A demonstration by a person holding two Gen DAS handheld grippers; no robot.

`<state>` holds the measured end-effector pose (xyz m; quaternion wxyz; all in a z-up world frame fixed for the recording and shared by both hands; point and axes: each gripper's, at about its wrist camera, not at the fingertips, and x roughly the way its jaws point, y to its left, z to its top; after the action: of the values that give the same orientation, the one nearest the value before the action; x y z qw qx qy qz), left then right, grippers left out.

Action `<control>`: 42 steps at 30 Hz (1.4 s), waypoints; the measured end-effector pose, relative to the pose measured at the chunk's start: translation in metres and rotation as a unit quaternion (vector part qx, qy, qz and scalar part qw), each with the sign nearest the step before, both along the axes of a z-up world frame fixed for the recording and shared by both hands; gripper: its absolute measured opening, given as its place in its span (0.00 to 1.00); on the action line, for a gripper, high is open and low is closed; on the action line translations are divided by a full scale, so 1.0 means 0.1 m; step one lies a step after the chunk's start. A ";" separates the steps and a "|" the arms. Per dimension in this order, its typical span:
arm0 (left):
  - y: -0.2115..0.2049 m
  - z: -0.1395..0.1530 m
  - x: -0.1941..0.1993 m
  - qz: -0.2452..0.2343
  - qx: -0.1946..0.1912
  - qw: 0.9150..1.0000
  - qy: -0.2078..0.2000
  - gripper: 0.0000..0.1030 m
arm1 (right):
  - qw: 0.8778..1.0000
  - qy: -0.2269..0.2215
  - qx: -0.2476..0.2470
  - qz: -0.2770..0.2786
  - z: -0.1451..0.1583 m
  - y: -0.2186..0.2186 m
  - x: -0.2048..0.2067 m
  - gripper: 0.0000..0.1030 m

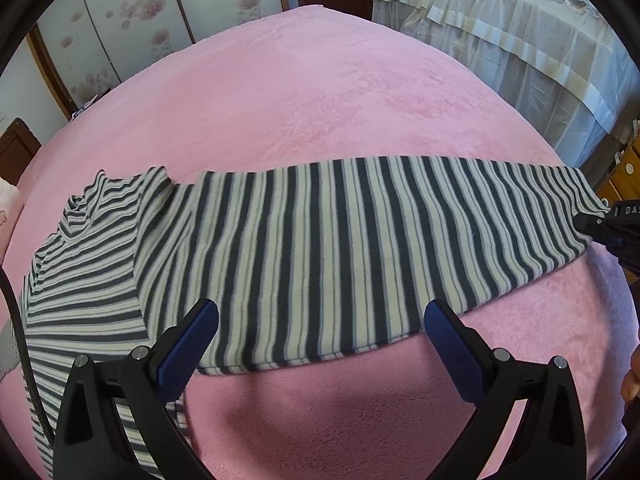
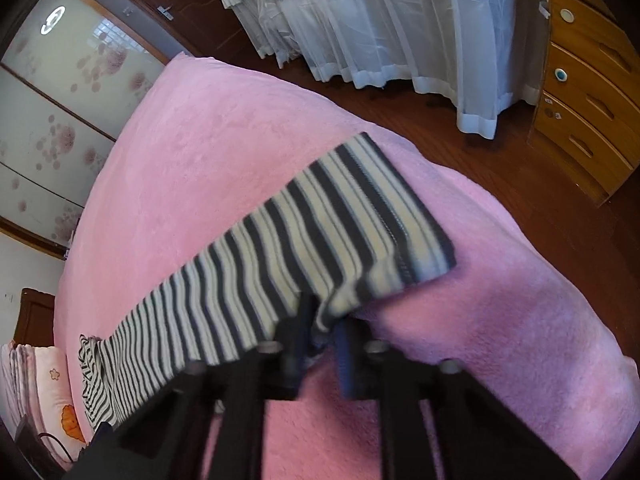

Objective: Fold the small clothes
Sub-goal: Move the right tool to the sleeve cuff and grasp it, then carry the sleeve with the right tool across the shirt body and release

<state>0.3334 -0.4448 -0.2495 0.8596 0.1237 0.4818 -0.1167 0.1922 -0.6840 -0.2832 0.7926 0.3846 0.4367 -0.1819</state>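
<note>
A black-and-cream striped garment (image 1: pixel 320 240) lies stretched in a long band across the pink bed cover (image 1: pixel 320 92), with its collar end bunched at the left. My left gripper (image 1: pixel 320 316) stands open over the band's near edge, blue pads wide apart and touching no cloth. My right gripper (image 1: pixel 592 222) pinches the band's far right end. In the right wrist view the right gripper (image 2: pixel 324 314) is shut on the near edge of the striped garment (image 2: pixel 320 232), close to its hemmed end, and the cloth puckers at the fingers.
The bed's edge drops to a wooden floor (image 2: pixel 460 132) on the right. White draped furniture (image 1: pixel 500 40) and a wooden drawer chest (image 2: pixel 588 80) stand beyond it. Folded pink textiles (image 2: pixel 40 380) sit at the bed's left. Part of a hand (image 1: pixel 632 376) shows at the right edge.
</note>
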 end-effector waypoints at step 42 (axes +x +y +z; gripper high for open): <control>4.44 0.32 -0.90 0.270 -0.019 0.963 0.015 0.99 | 0.781 -0.055 -0.296 0.547 0.45 5.46 -0.17 0.10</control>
<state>0.2433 -0.0011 -0.2175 0.8542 -0.0291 0.5077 0.1085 0.1753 -0.1377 -0.2382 0.8566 -0.1627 0.4543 0.1829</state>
